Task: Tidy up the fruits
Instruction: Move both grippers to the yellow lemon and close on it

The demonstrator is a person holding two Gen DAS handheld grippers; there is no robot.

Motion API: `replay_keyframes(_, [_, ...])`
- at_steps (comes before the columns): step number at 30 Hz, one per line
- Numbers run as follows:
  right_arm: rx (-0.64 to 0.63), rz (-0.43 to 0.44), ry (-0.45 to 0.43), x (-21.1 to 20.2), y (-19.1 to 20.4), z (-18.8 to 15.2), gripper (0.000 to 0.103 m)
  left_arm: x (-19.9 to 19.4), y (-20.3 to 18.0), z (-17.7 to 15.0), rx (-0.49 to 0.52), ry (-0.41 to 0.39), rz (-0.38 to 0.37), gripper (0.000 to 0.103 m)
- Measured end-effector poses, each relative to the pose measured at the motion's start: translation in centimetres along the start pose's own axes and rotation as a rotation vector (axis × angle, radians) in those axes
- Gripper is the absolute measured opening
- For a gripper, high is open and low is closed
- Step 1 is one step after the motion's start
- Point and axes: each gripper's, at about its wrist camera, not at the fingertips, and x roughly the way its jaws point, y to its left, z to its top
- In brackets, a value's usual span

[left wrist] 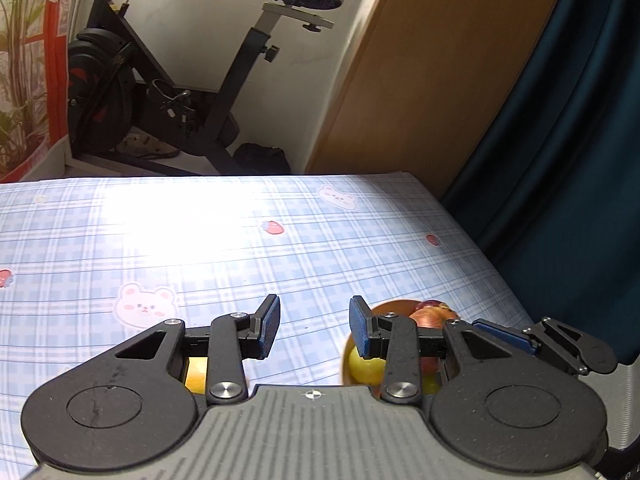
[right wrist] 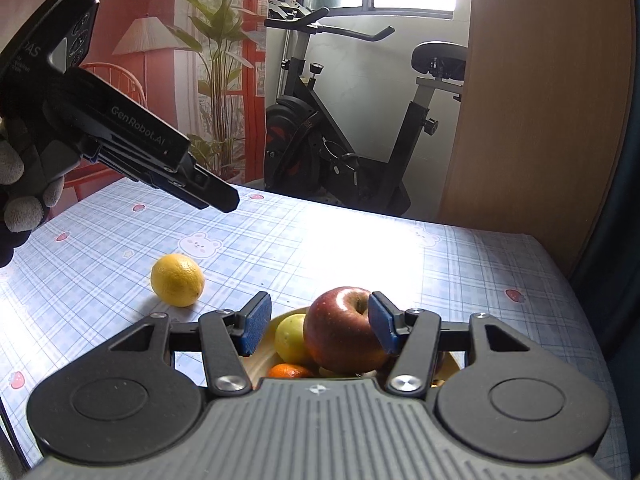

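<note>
In the right wrist view a red apple (right wrist: 342,330) lies on top of a yellow-green fruit (right wrist: 292,338) and a small orange (right wrist: 289,371) in a wooden bowl (right wrist: 262,360). My right gripper (right wrist: 318,328) is open above the bowl; its right pad touches the apple, the left pad stands apart. A lemon (right wrist: 177,279) lies on the tablecloth left of the bowl. My left gripper (right wrist: 216,196) hovers above the table at the left. In the left wrist view the left gripper (left wrist: 314,326) is open and empty, with the lemon (left wrist: 196,374) under its left finger and the bowl (left wrist: 394,306) at right.
The table (right wrist: 360,248) has a blue checked cloth with bear and strawberry prints. An exercise bike (right wrist: 340,140) stands beyond its far edge. A wooden panel (right wrist: 540,120) and a dark curtain (left wrist: 560,160) stand at the right. A plant (right wrist: 220,80) stands at the back left.
</note>
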Motion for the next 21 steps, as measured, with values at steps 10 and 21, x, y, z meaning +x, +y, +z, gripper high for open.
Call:
replay_keyframes(10, [-0.054, 0.126, 0.027, 4.5, 4.7, 1.1, 0.057, -1.1, 6.3, -1.2, -0.120, 0.022, 0.083, 0.040])
replay_keyframes(21, [-0.171, 0.198, 0.135, 10.6, 9.3, -0.4, 0.057, 1.6, 8.2, -3.1, -0.210, 0.068, 0.045, 0.042])
